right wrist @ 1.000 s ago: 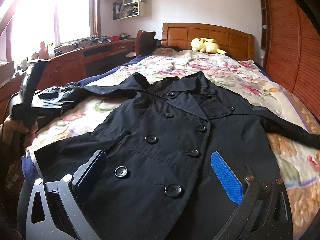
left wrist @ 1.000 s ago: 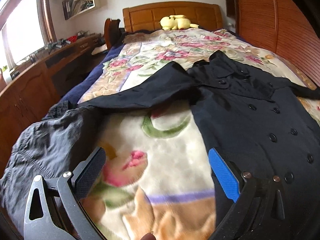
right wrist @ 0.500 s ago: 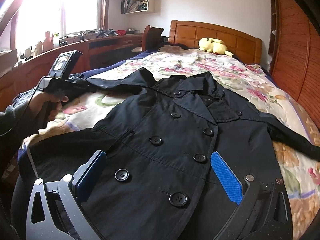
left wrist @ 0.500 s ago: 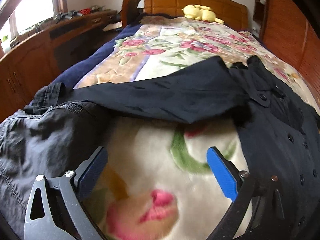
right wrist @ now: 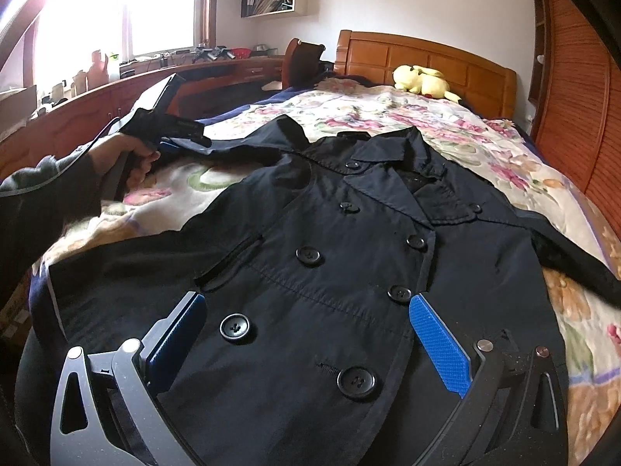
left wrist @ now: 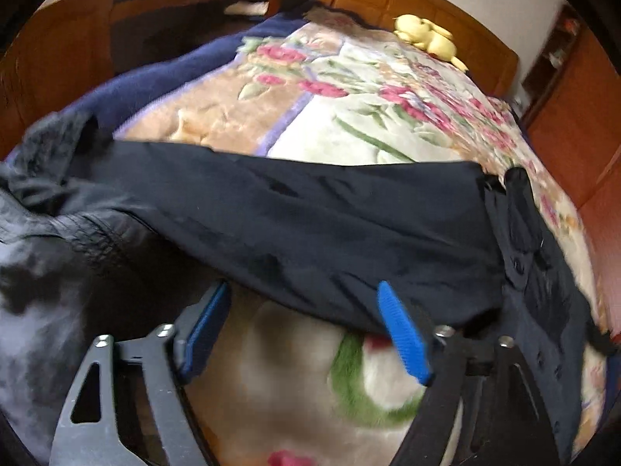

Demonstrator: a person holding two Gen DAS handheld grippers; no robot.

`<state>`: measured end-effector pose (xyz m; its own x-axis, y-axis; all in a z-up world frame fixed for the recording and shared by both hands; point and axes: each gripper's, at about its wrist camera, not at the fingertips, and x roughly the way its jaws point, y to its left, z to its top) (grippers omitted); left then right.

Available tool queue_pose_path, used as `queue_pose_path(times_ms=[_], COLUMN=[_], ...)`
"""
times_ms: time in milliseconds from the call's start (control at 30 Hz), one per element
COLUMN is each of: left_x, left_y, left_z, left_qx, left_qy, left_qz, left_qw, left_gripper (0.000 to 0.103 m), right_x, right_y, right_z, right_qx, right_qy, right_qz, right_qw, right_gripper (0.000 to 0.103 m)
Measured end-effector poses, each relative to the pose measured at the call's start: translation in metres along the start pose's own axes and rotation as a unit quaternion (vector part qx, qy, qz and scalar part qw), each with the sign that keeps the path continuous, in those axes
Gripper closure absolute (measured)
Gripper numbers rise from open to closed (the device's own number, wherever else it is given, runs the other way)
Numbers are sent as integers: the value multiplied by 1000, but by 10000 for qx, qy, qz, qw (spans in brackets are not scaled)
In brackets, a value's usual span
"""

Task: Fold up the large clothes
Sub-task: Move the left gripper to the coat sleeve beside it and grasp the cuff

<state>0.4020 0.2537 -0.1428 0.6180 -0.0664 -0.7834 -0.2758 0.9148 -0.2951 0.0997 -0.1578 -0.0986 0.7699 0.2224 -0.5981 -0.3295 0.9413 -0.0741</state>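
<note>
A black double-breasted coat (right wrist: 349, 240) lies face up on the floral blanket (right wrist: 446, 132), both sleeves spread out. My left gripper (left wrist: 302, 303) is open, its blue pads at the near edge of the coat's left sleeve (left wrist: 295, 213), which stretches across the left wrist view. In the right wrist view the left gripper (right wrist: 174, 143) sits at that sleeve, held in a hand. My right gripper (right wrist: 306, 334) is open and empty, hovering over the coat's lower front by its buttons.
A grey garment (left wrist: 46, 272) lies bunched at the bed's left edge. A yellow plush toy (right wrist: 421, 79) rests by the wooden headboard (right wrist: 427, 54). A wooden desk (right wrist: 116, 97) runs along the left, a wooden wardrobe (right wrist: 582, 116) along the right.
My left gripper has moved forward to the left sleeve, its pads now at the sleeve's edge. My right gripper has stayed over the coat's front, drifting slightly.
</note>
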Motion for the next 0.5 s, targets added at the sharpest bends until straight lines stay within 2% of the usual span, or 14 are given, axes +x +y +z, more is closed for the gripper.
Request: queue_pose_path(times_ms=[33, 167, 200, 233, 300, 367, 400, 500], left_x=[4, 15, 15, 15, 12, 8, -1, -31], left_y=[4, 14, 13, 11, -2, -19, -32, -59], left_z=[2, 9, 10, 12, 14, 16, 16, 17], left_qx=[-121, -442, -406, -318, 139, 638, 844, 1066], left_qy=[44, 183, 175, 146, 75, 49, -63, -347], left_qz=[-40, -52, 1, 93, 230, 406, 378, -24], left_qw=[9999, 9988, 9990, 9993, 9996, 9971, 9957, 9937], left_gripper=[47, 59, 67, 80, 92, 94, 94, 94], right_x=[0, 1, 1, 1, 0, -1, -2, -7], right_y=[0, -1, -1, -2, -3, -5, -6, -12], right_z=[0, 0, 0, 0, -2, -3, -4, -7], right_qx=[-1, -2, -4, -9, -13, 7, 27, 123], right_qy=[0, -1, -5, -13, -31, -42, -48, -53], right_qz=[7, 25, 16, 0, -64, -148, -199, -285], right_qw=[10000, 10000, 10000, 10000, 10000, 9999, 9998, 9995], right_gripper=[0, 0, 0, 0, 0, 0, 0, 0])
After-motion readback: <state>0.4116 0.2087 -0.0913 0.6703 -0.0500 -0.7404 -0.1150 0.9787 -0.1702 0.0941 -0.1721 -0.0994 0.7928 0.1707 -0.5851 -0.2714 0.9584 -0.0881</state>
